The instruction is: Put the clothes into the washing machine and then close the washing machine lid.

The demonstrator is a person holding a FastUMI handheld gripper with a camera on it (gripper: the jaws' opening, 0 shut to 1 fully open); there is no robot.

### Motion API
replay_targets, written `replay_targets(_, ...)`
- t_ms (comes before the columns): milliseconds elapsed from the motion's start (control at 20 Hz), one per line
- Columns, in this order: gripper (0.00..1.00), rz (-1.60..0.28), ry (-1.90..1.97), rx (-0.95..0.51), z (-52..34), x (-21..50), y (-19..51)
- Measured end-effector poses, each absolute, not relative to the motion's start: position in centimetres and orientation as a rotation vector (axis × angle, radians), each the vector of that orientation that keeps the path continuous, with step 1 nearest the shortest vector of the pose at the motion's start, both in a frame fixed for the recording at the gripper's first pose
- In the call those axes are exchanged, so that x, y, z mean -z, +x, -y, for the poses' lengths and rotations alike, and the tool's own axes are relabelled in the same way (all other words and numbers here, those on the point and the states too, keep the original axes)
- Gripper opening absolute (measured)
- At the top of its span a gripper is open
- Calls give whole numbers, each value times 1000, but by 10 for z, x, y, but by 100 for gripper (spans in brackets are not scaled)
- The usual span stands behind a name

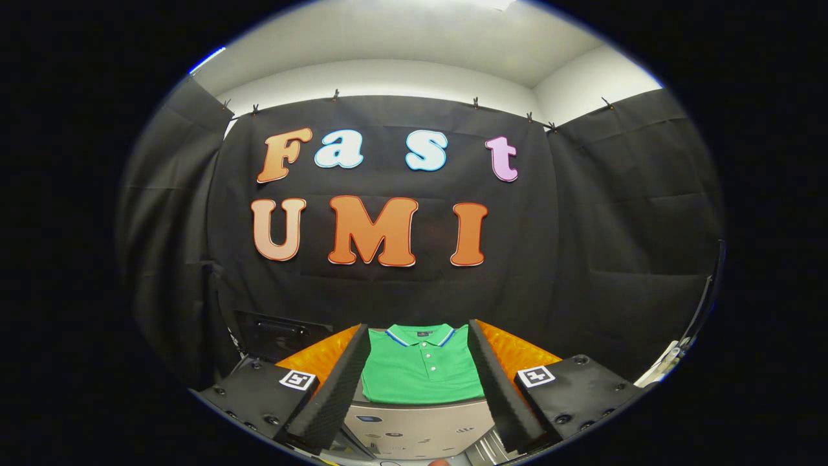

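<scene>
Orange tabletop w/ folded green knit polo shirt beyond wide-apart, empty ridged fingers.

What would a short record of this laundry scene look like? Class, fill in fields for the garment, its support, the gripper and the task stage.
garment: green polo shirt, folded flat, collar away from the camera
support: grey top of the washing machine, orange surface behind it
hand-held gripper: open, fingers spread either side of the shirt, not touching it
task stage: shirt not yet grasped
machine lid: cannot tell from this view
</scene>
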State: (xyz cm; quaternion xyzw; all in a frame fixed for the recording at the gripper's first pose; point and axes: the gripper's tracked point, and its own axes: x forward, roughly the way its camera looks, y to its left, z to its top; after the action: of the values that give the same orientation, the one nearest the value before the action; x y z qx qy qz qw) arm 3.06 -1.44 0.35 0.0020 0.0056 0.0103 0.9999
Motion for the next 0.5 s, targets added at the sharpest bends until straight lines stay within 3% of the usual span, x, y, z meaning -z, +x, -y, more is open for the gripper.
replay_targets(500,98,-117,10,-40,45,42,129)
